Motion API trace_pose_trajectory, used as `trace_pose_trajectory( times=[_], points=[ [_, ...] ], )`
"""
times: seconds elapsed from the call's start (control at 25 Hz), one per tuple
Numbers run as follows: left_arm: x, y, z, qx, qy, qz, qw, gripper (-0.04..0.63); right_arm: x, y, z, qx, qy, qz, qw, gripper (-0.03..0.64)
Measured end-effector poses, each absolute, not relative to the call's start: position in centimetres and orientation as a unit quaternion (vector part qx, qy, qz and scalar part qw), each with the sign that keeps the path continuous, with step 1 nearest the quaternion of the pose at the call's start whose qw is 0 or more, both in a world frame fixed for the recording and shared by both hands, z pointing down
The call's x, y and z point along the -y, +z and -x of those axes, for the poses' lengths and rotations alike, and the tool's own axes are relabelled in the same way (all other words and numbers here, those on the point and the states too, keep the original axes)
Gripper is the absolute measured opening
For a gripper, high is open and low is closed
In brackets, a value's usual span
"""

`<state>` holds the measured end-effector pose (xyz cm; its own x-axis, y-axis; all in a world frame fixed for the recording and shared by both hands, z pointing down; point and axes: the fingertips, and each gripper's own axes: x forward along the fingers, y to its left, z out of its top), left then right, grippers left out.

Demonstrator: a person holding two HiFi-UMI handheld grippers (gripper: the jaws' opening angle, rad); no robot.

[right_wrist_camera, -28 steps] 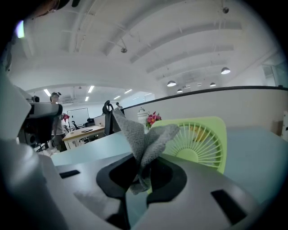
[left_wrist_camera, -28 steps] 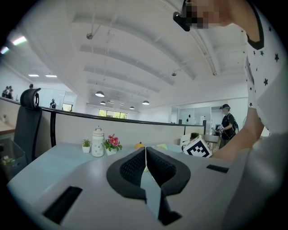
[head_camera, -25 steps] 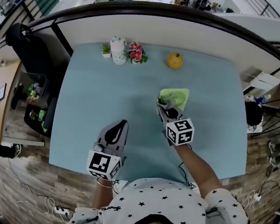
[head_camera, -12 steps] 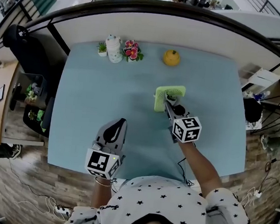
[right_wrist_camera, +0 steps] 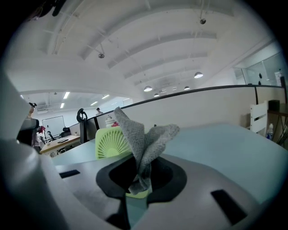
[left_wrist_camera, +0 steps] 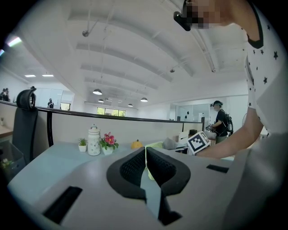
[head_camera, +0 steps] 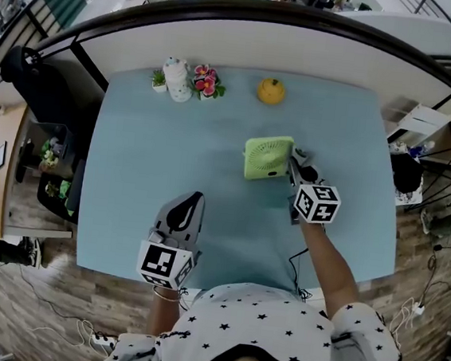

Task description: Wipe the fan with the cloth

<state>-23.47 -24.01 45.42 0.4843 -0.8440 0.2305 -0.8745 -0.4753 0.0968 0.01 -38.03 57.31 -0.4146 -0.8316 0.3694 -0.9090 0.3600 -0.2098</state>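
Observation:
A small green fan (head_camera: 266, 157) stands near the middle of the light blue table (head_camera: 147, 159). My right gripper (head_camera: 297, 161) is at the fan's right edge, shut on a grey cloth (head_camera: 301, 156). In the right gripper view the cloth (right_wrist_camera: 145, 137) sticks up out of the closed jaws, with the fan's grille (right_wrist_camera: 110, 142) just behind and to the left. My left gripper (head_camera: 192, 203) hovers over the table's near left part, well apart from the fan, jaws shut with nothing in them. A sliver of the fan (left_wrist_camera: 153, 145) shows past them.
Along the table's far edge stand a tiny potted plant (head_camera: 157, 78), a white jar (head_camera: 174, 78), a pot of pink flowers (head_camera: 205, 80) and a yellow ornament (head_camera: 271, 91). A partition wall (head_camera: 248, 38) runs behind. A black office chair (head_camera: 39, 84) stands off the left side.
My right gripper has carried the cloth from the fan's near side round to its right edge. The left gripper has stayed where it was.

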Motion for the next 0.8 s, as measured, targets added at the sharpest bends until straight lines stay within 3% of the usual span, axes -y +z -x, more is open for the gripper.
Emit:
trace_pose_trajectory(
  times=[0.48,0.8],
  points=[
    [23.7,45.2,23.5,0.506,0.077,-0.853,0.098,0.032,37.9,56.5,-0.4,0.817,0.200,-0.535,0.077,0.052],
    [23.5,45.2,23.2,0.506,0.075,-0.854,0.098,0.032,35.9,55.3,5.5,0.862,0.170,-0.471,0.082,0.052]
  ],
)
